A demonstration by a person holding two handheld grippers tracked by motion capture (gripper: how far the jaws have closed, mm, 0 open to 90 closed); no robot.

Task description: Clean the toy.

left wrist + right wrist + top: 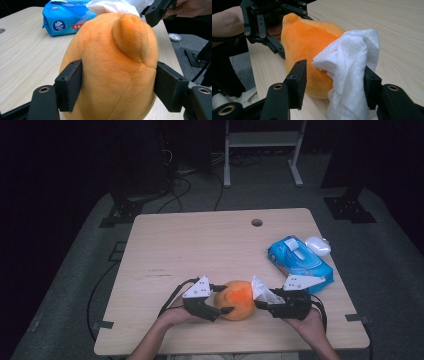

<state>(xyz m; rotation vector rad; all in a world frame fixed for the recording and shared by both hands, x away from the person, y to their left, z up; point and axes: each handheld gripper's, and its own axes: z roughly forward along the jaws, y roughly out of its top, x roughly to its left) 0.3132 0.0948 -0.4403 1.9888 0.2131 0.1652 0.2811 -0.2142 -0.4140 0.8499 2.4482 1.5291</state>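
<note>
Left tongs (117,85) clench the plush (112,65) at the near bench (200,245) edge. Right tongs (334,82) stand released around the wipe (352,65); re-clench it before rubbing gently.

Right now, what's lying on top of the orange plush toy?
A crumpled white wipe lies against the orange plush toy, between the right gripper's open jaws. The left gripper clamps the toy. The fur beneath the wipe is hidden.

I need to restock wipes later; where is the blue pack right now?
In the high view the blue wipes pack lies at the table's right side, just behind the right hand-held gripper, with a small white object at its far edge.
</note>
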